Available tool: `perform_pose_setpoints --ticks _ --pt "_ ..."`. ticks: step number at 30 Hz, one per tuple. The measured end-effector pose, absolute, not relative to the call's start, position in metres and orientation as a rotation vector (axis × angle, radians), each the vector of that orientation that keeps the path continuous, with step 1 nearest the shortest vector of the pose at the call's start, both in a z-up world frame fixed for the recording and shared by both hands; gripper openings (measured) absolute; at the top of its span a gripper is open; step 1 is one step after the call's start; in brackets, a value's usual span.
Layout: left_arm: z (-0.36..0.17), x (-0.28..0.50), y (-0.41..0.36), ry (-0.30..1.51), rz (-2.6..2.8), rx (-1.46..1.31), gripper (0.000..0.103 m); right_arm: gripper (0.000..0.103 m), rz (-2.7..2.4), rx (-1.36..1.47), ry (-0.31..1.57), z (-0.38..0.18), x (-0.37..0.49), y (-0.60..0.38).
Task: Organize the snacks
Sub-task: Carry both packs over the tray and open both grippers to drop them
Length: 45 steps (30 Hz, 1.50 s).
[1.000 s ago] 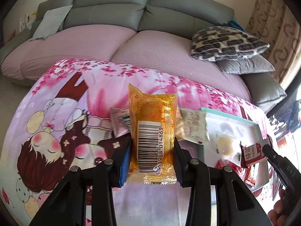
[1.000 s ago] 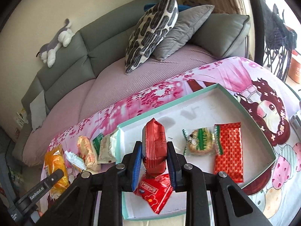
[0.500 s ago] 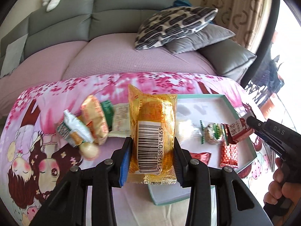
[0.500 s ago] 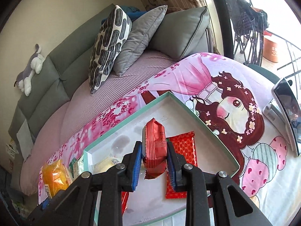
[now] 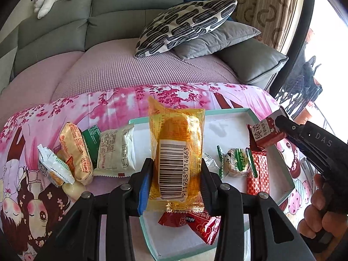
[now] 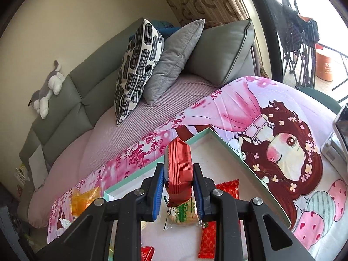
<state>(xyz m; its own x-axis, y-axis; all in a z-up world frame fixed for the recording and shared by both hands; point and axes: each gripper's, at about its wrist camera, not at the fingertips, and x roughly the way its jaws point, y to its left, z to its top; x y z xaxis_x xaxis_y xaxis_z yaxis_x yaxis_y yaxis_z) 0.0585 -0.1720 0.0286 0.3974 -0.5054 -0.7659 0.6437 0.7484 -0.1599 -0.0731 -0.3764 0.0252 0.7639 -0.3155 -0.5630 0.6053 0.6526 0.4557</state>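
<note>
My left gripper (image 5: 176, 182) is shut on a yellow snack packet (image 5: 176, 152) with a barcode, held above the near left part of the teal-rimmed white tray (image 5: 228, 111). My right gripper (image 6: 178, 189) is shut on a red snack packet (image 6: 179, 169), held above the tray's far right part (image 6: 235, 152); it also shows in the left wrist view (image 5: 266, 133). In the tray lie a green-and-white biscuit packet (image 5: 236, 163), a red patterned packet (image 5: 258, 174) and a red "nice" packet (image 5: 195, 221).
Several loose snacks lie on the pink cartoon cloth left of the tray: a white packet (image 5: 116, 150), a golden packet (image 5: 76, 152), a green packet (image 5: 92, 139). A grey sofa with cushions (image 5: 184, 26) stands behind. A device (image 6: 339, 134) sits at the right.
Both grippers have swung right with their packets. The left gripper now hangs over the tray's near left edge, and the right gripper has moved toward the tray's far right corner.
</note>
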Motion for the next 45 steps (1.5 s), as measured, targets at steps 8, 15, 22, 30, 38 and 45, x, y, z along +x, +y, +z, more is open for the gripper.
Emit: perform_pose_setpoints --ticks 8,15,22,30,38,45 --pt "0.021 0.075 -0.186 0.856 -0.698 0.203 0.042 0.027 -0.455 0.707 0.437 0.008 -0.055 -0.380" --pt "0.019 0.097 -0.198 0.785 -0.667 0.219 0.041 0.027 -0.447 0.707 0.469 -0.005 -0.047 -0.382" --pt "0.006 0.111 -0.203 0.779 -0.631 0.232 0.041 0.027 -0.451 0.711 0.492 -0.013 -0.042 -0.384" --pt "-0.007 0.113 -0.202 0.861 -0.624 0.223 0.041 0.030 -0.482 0.708 0.530 -0.018 -0.042 -0.387" --pt "-0.017 0.107 -0.212 0.941 -0.678 0.219 0.041 0.047 -0.534 0.709 0.549 -0.021 -0.046 -0.393" --pt "-0.025 0.099 -0.221 0.987 -0.703 0.232 0.041 0.065 -0.558 0.700 0.557 -0.021 -0.048 -0.395"
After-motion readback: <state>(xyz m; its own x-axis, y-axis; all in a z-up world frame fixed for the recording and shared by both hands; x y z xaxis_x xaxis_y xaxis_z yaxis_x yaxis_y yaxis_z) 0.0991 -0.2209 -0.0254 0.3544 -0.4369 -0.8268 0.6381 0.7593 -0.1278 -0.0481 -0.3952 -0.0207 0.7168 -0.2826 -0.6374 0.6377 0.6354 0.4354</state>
